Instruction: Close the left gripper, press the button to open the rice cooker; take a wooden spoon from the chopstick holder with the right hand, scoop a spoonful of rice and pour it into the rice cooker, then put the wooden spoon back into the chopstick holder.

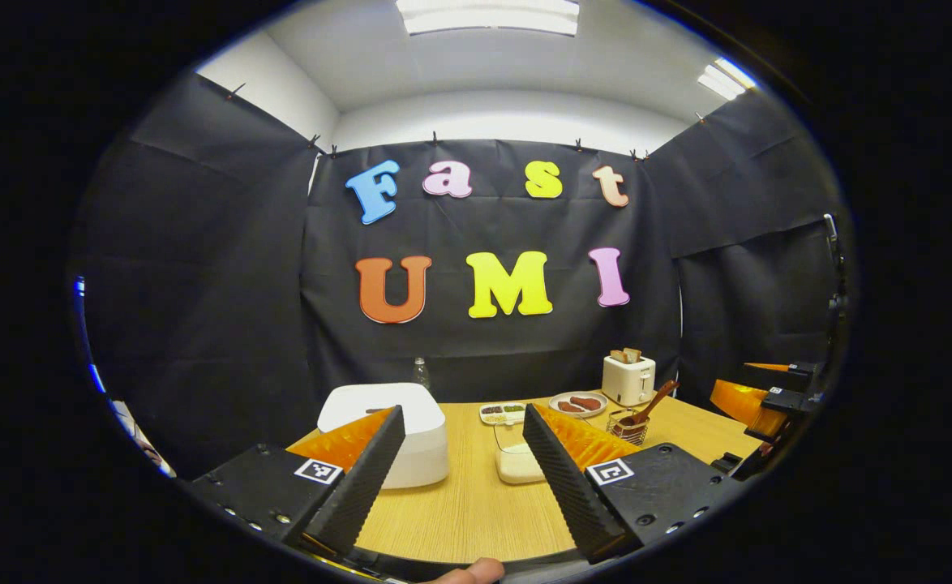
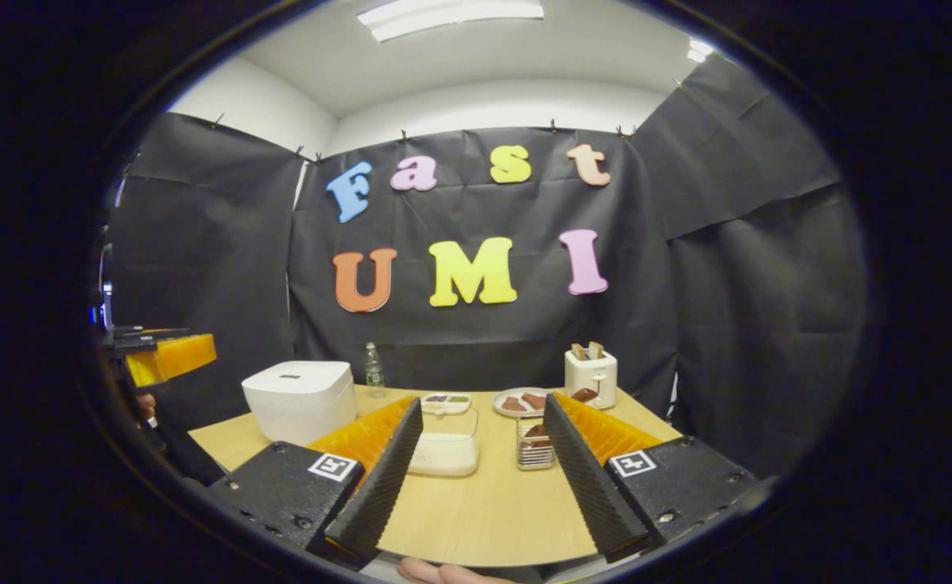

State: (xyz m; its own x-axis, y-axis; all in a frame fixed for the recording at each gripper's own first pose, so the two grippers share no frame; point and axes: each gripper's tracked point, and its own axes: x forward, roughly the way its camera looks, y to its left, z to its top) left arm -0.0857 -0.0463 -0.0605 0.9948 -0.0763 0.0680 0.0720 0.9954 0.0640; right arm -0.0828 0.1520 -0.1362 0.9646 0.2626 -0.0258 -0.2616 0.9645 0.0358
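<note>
Left gripper fingers spread, not yet closed for pressing; rice cooker lower left of centre, just beyond left finger (nearer than right gripper, likewise spread).

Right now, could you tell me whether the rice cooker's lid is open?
No, the rice cooker sits on the table with its lid flat and closed.

Each hand-held gripper — black, screwed body, square marker.
</note>
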